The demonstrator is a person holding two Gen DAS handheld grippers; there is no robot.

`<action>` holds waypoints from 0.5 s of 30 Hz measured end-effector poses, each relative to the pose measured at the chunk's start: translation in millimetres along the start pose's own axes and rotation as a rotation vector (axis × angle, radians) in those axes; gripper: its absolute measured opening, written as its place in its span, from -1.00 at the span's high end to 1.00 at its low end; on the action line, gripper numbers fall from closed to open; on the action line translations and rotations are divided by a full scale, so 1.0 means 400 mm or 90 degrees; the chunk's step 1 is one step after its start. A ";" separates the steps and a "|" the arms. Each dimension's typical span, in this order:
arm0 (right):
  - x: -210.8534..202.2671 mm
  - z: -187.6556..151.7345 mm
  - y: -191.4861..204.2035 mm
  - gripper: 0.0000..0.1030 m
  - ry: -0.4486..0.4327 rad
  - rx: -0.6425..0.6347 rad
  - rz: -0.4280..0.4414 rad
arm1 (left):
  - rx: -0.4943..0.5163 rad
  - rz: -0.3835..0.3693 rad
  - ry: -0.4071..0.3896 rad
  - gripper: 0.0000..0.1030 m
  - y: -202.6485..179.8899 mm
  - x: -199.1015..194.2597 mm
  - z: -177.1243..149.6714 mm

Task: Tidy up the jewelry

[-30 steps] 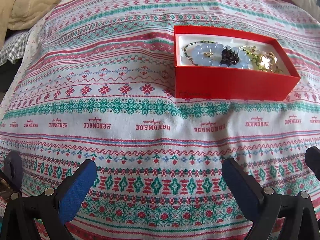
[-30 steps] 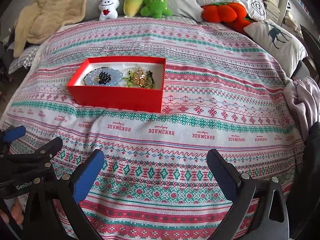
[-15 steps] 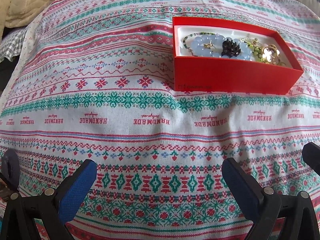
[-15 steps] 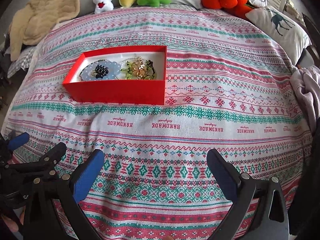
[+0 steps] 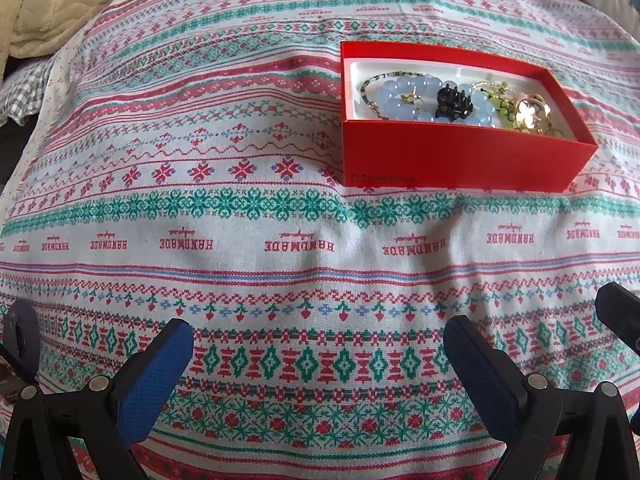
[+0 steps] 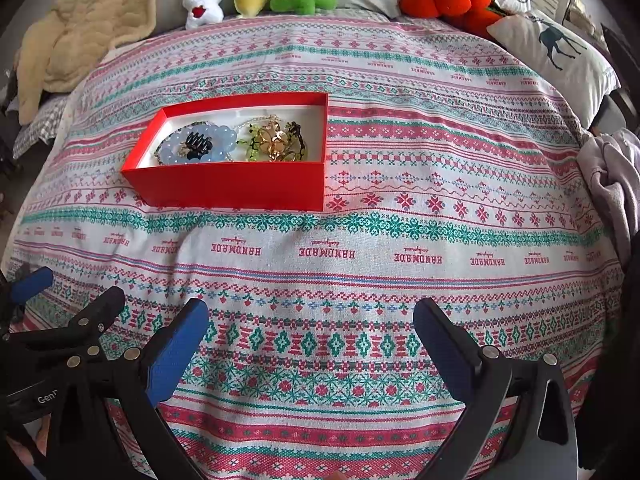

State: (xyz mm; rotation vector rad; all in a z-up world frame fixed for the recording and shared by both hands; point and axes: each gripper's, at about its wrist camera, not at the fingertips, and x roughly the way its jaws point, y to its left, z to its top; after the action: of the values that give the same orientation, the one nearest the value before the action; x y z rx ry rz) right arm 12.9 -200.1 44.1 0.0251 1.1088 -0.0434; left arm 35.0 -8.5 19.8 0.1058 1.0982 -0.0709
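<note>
Resting on a patterned bedspread [image 6: 400, 240], a red box [image 6: 240, 188] holds all the jewelry in sight: a blue bead bracelet [image 5: 400, 98], a black claw clip [image 5: 452, 102] lying on the beads, green beads [image 5: 506, 110] and a tangle of gold pieces [image 6: 276, 144] at the box's other end. No piece shows on the cloth outside it. Both handheld tools hover low over the near edge of the bed, well apart from the box; the left gripper [image 5: 316, 364] and the right gripper [image 6: 310, 344] each stand spread wide, grasping nothing. Pieces gathered in one box fit either a sorting about to start from the heap or a collection already packed away, and the pictures cannot settle which. Any reach into the box would call for a fine pinch, judging by the overlapping strands.
</note>
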 end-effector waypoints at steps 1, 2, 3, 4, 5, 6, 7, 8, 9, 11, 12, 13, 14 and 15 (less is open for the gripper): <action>-0.001 0.000 0.001 -1.00 0.000 0.000 0.000 | 0.000 0.000 0.000 -0.99 -0.001 0.000 0.000; -0.001 0.001 0.001 -1.00 0.001 0.000 0.000 | -0.001 0.000 0.000 -0.99 -0.002 -0.001 0.000; -0.001 0.001 0.002 -1.00 0.000 0.000 0.000 | -0.001 -0.001 0.000 -0.99 -0.002 -0.001 0.001; -0.002 0.001 0.002 -1.00 0.000 0.000 0.000 | -0.001 -0.002 -0.001 -0.99 -0.002 -0.002 0.001; -0.002 0.001 0.001 -1.00 0.000 0.000 0.001 | -0.001 -0.003 -0.002 -0.99 -0.003 -0.003 0.001; -0.003 0.001 0.002 -1.00 -0.001 0.000 0.002 | -0.001 -0.003 -0.003 -0.99 -0.004 -0.004 0.000; -0.005 0.001 0.002 -1.00 -0.002 0.000 0.003 | 0.001 -0.004 -0.004 -0.99 -0.006 -0.005 0.000; -0.005 0.001 0.003 -1.00 -0.003 0.000 0.004 | 0.002 -0.004 -0.004 -0.99 -0.008 -0.006 0.000; -0.007 0.001 0.004 -1.00 -0.004 -0.001 0.005 | 0.003 -0.005 -0.004 -0.99 -0.008 -0.007 0.000; -0.008 0.001 0.005 -1.00 -0.005 -0.001 0.004 | 0.003 -0.005 -0.005 -0.99 -0.012 -0.009 -0.001; -0.009 0.001 0.004 -1.00 -0.005 -0.001 0.004 | 0.004 -0.005 -0.006 -0.99 -0.013 -0.010 -0.002; -0.009 0.001 0.003 -1.00 -0.006 0.000 0.005 | 0.004 -0.005 -0.006 -0.99 -0.013 -0.011 -0.003; -0.009 0.001 0.002 -1.00 -0.006 0.001 0.005 | 0.005 -0.005 -0.007 -0.99 -0.014 -0.012 -0.003; -0.010 0.002 0.001 -1.00 -0.007 0.002 0.004 | 0.005 -0.005 -0.008 -0.99 -0.015 -0.013 -0.003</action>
State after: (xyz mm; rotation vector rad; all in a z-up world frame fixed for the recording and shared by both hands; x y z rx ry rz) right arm 11.9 -199.8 48.0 0.0308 1.0977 -0.0396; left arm 31.0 -14.5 23.5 0.1078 1.0863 -0.0822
